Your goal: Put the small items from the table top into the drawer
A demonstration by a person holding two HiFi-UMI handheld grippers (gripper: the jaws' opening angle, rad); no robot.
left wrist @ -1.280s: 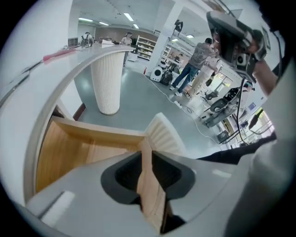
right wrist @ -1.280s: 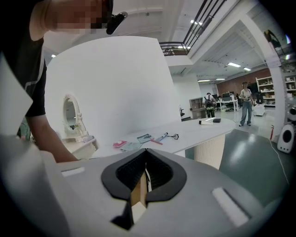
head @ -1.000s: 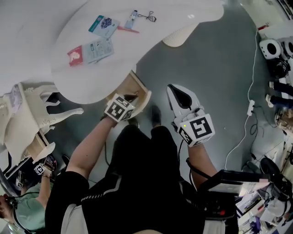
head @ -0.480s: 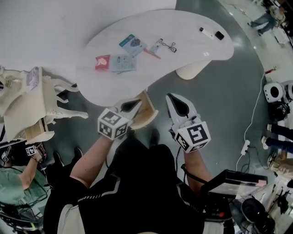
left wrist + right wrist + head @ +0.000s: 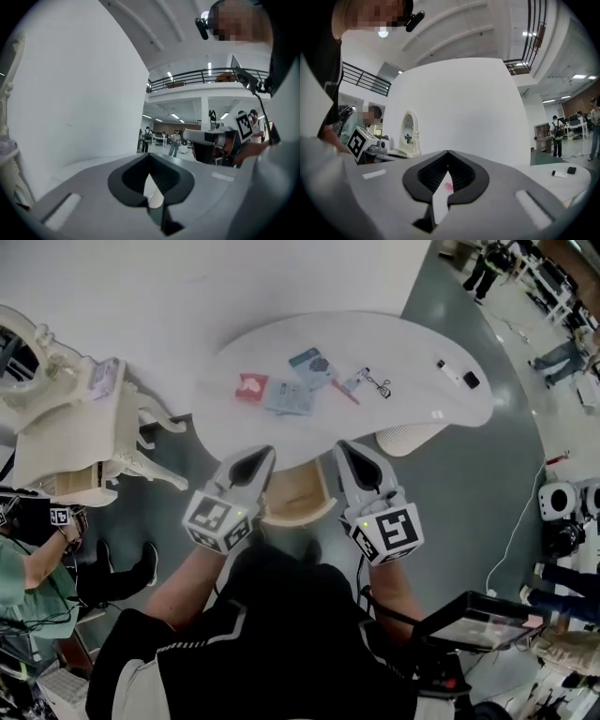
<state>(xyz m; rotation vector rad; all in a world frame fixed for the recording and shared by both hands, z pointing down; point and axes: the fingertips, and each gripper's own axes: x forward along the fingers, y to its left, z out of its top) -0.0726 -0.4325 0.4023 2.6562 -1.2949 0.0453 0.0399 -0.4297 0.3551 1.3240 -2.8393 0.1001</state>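
We lifted the left claw (image 5: 260, 455) and right claw (image 5: 345, 448), both closed and empty, from the open pale wooden drawer (image 5: 298, 501) toward the white curved bench (image 5: 422, 352).

Soft, even indoor light; strong fisheye bending

The white surface (image 5: 412, 343) is bright and a little washed out in the head view, and shadows are weak. A ceiling lamp (image 5: 383, 33) glares in the right gripper view. Both gripper views curve at the edges, have black corners, and are soft near the lens.
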